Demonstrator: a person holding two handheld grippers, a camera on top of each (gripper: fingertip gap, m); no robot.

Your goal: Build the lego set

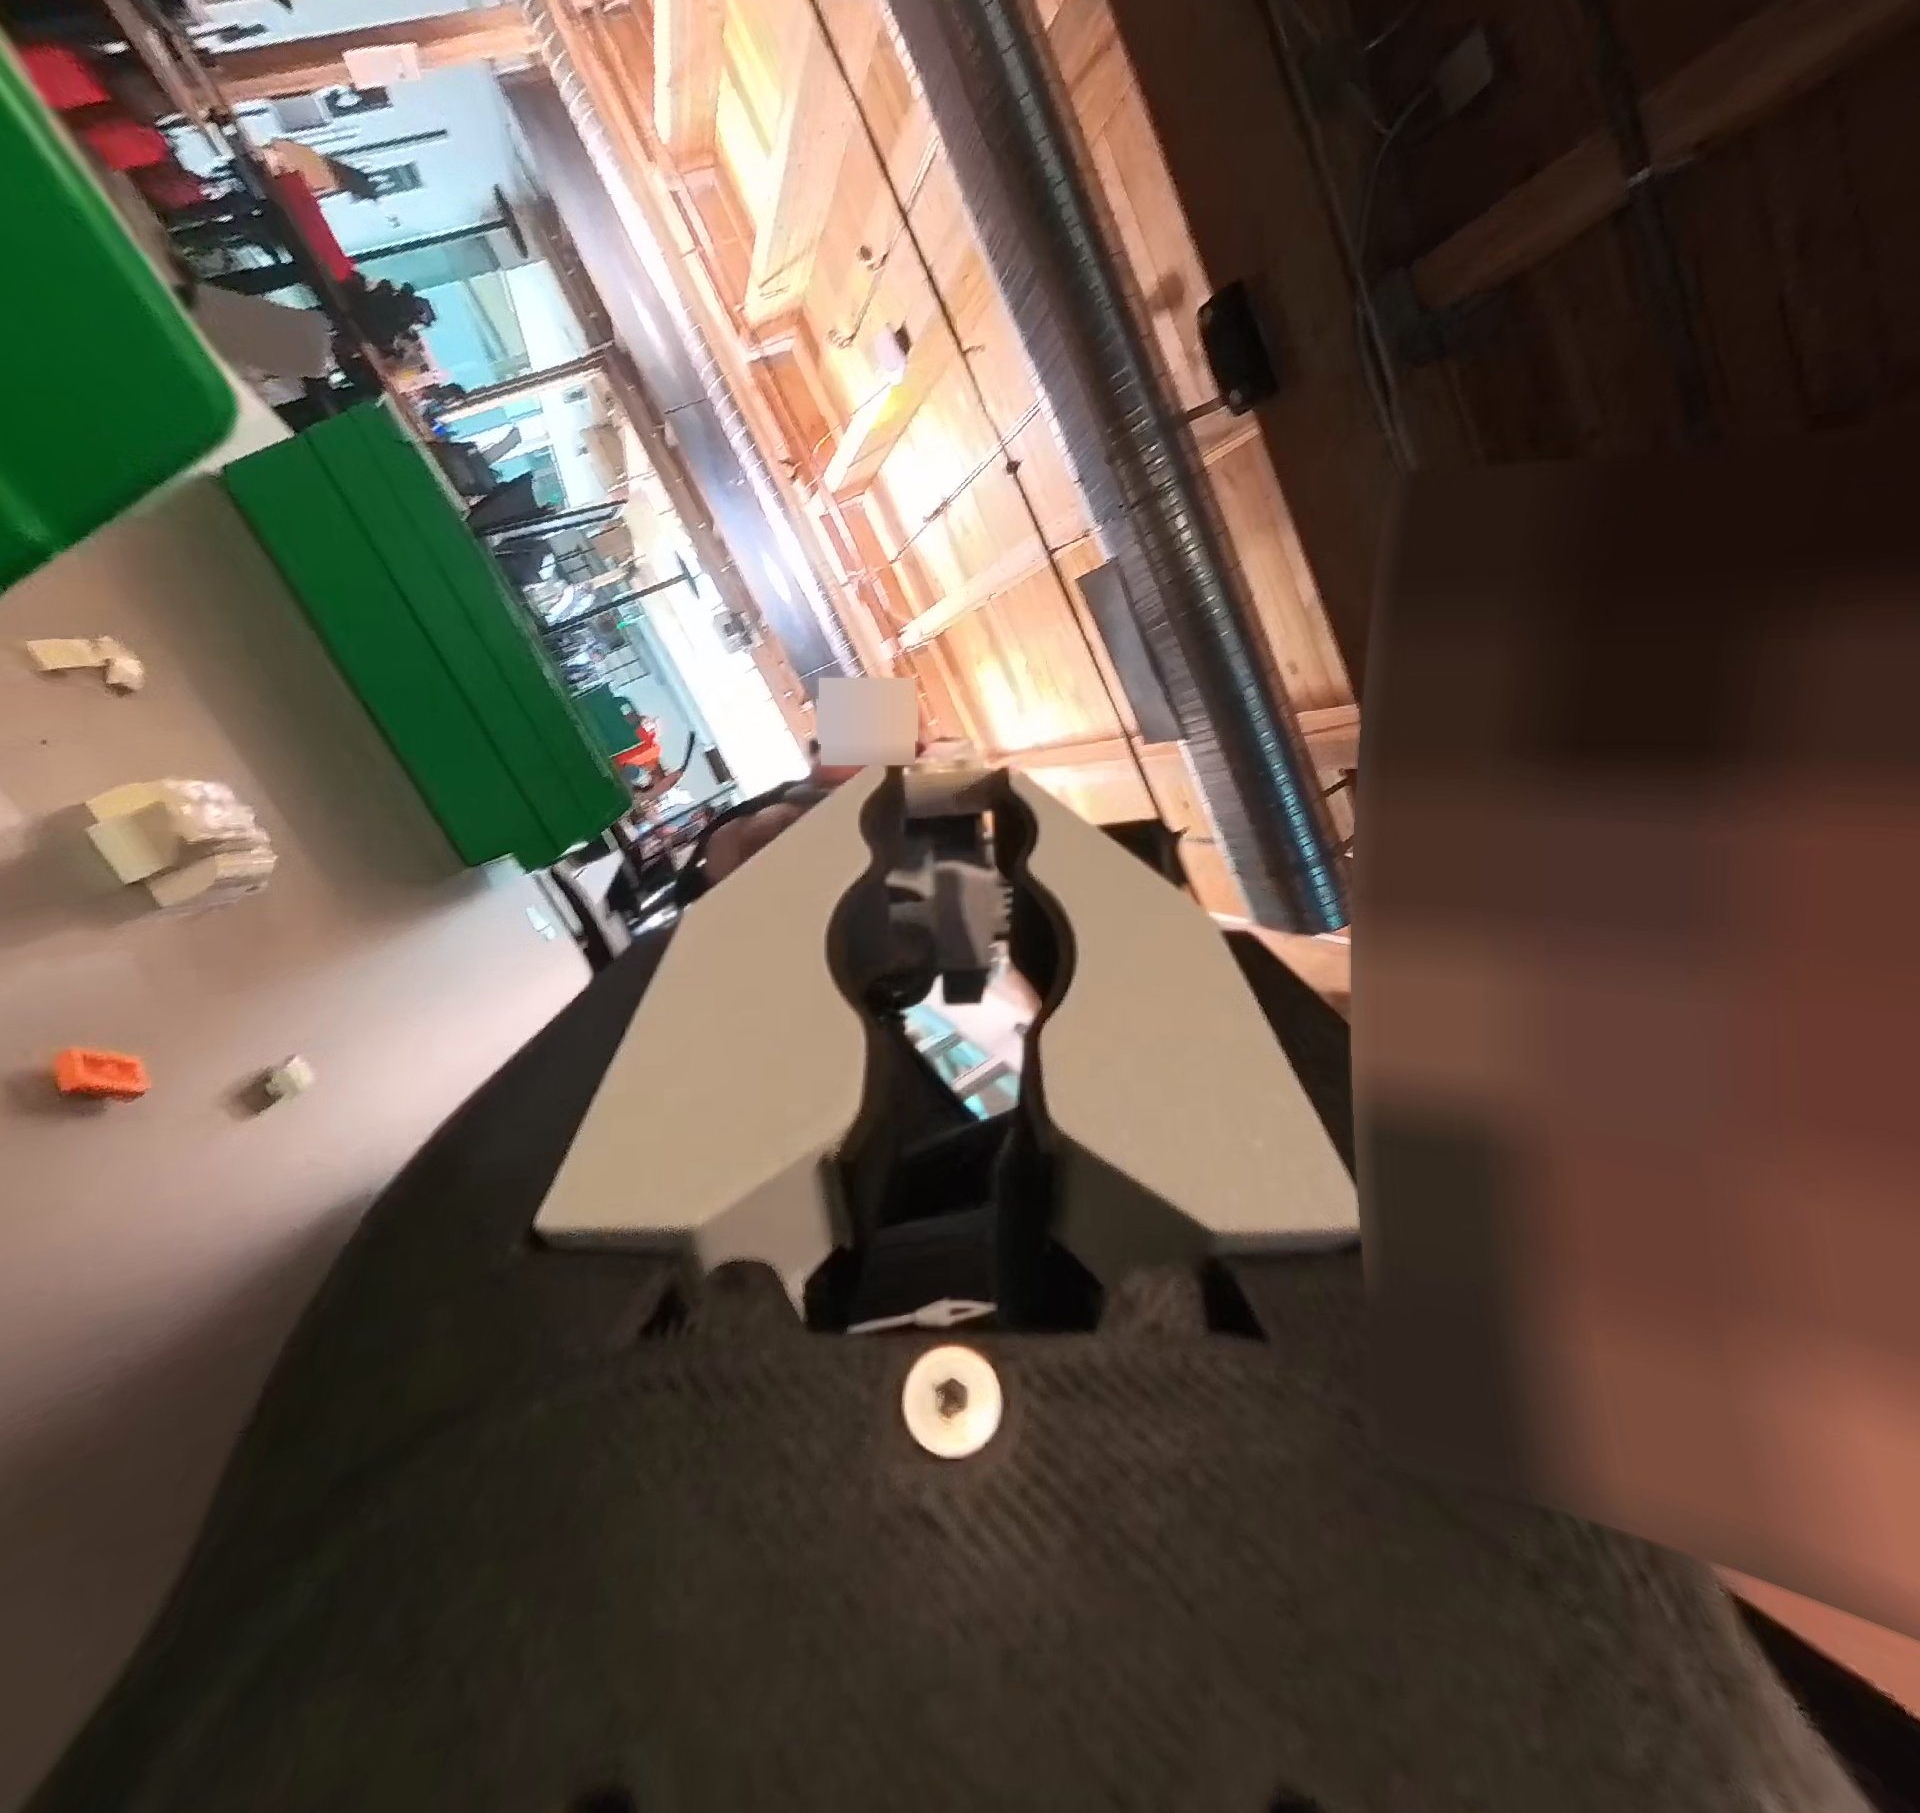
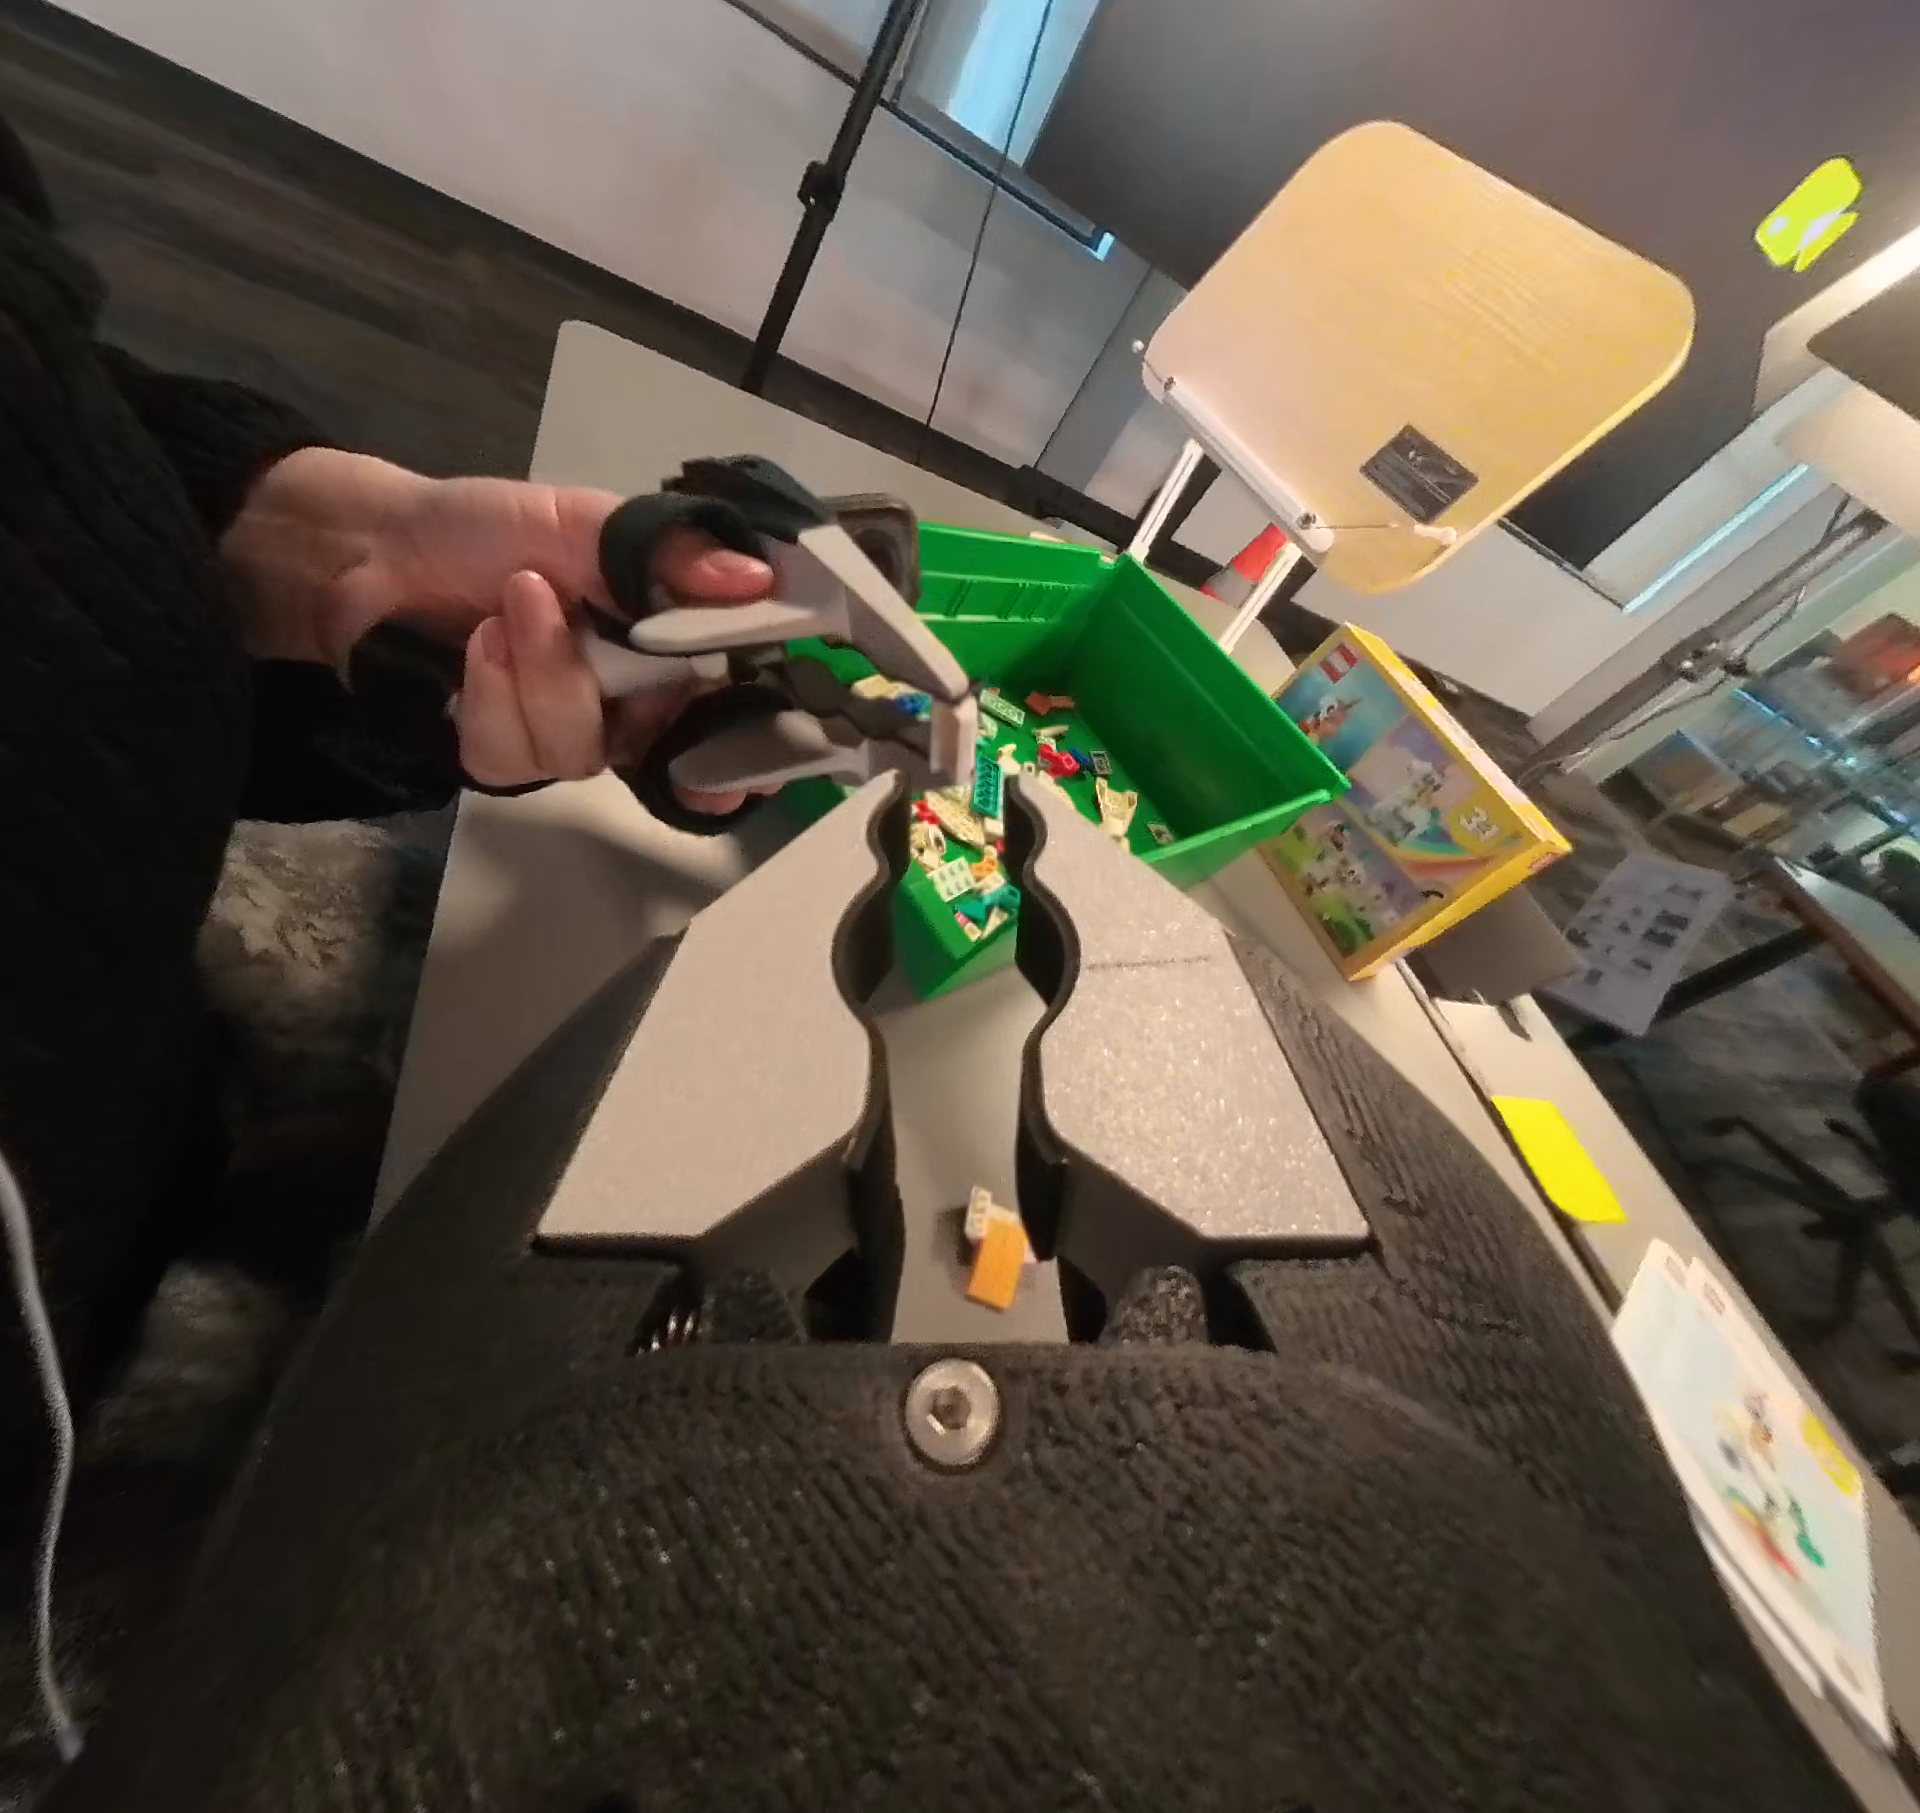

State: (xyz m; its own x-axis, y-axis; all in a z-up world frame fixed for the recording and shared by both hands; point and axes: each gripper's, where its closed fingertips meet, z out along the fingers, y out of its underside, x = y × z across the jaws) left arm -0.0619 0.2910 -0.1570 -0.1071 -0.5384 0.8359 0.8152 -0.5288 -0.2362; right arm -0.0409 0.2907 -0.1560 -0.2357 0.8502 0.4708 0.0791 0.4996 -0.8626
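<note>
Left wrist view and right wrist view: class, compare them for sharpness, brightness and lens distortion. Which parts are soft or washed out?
Left wrist view: tilted, motion-blurred throughout; the wooden ceiling glares nearly white; the orange brick is soft. Right wrist view: sharper, evenly lit; bricks in the green bin are distinct, though the hand and instruction booklet blur, and wide-angle stretch bends the edges.
</note>
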